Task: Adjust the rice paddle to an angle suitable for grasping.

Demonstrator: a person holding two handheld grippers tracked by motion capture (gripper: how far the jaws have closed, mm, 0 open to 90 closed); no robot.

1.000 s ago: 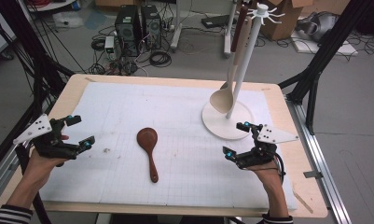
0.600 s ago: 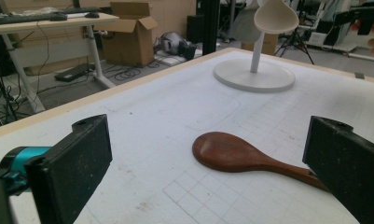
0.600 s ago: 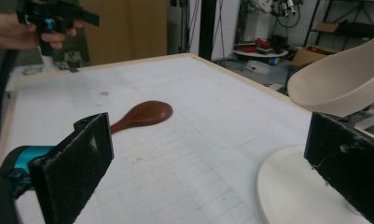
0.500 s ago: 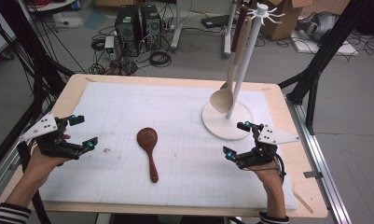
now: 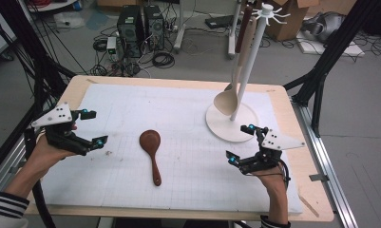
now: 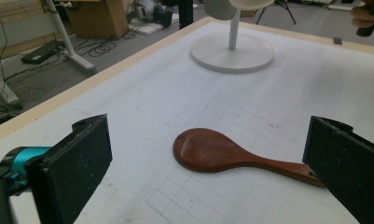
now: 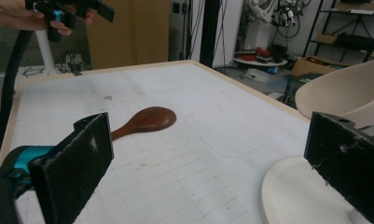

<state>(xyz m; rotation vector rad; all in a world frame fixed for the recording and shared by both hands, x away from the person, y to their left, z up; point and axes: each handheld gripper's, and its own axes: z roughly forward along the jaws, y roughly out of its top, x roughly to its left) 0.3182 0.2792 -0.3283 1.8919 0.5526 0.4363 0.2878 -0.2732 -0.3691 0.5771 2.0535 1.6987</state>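
Note:
A dark brown wooden spoon (image 5: pixel 151 151) lies flat on the white mat, bowl away from me; it also appears in the left gripper view (image 6: pixel 222 151) and the right gripper view (image 7: pixel 147 120). My left gripper (image 5: pixel 95 127) hovers open to the left of the spoon, jaws wide and pointing at it. Near the mat's right side my right gripper (image 5: pixel 239 143) is open too, with nothing between its jaws, just in front of the white stand's base (image 5: pixel 221 128). A pale spoon (image 5: pixel 228 99) hangs from the stand's pole (image 5: pixel 249 57).
A darker utensil (image 5: pixel 242 28) also hangs from the stand's top hooks. The white gridded mat (image 5: pixel 188 109) covers most of the wooden table (image 5: pixel 300 161). Computers, cables and black frame legs stand on the floor beyond the far edge.
My left gripper has drifted a little to the right, toward the brown spoon. The right gripper and the spoon have stayed put.

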